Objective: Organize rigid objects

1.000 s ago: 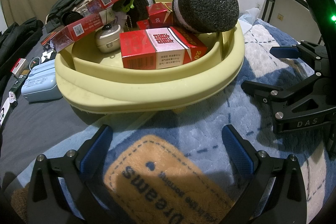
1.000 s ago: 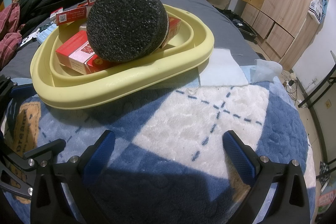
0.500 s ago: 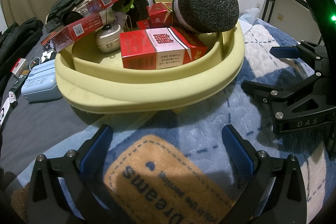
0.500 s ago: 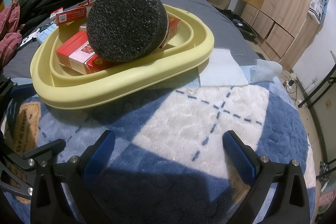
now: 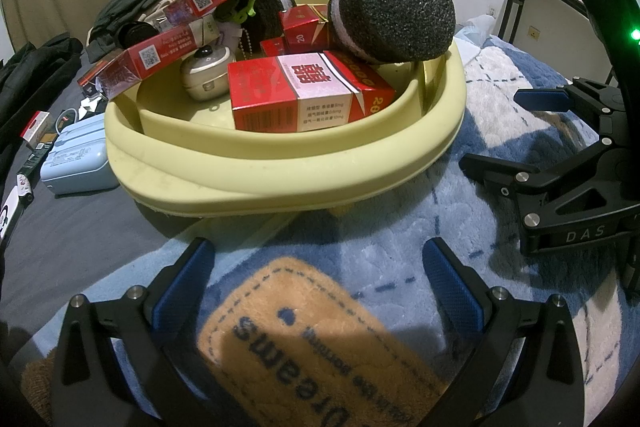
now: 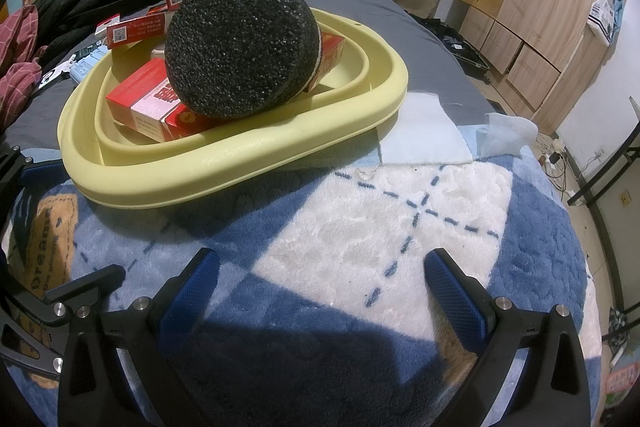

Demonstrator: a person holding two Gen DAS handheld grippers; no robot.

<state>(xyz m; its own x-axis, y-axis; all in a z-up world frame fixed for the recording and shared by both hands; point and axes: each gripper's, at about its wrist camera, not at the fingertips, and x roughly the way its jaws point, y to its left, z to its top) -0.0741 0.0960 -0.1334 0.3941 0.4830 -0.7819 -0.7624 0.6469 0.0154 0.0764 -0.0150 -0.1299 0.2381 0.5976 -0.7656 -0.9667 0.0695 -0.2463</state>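
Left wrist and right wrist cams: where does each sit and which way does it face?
Left wrist: on the left gripper, low over the blanket, facing the yellow basin; own open blue-padded fingers show, plus the right gripper at right.
Right wrist: on the right gripper, facing the basin's other side and the wardrobe; own open fingers show, left gripper at far left.
Shared: basin, black sponge, red boxes, blanket.
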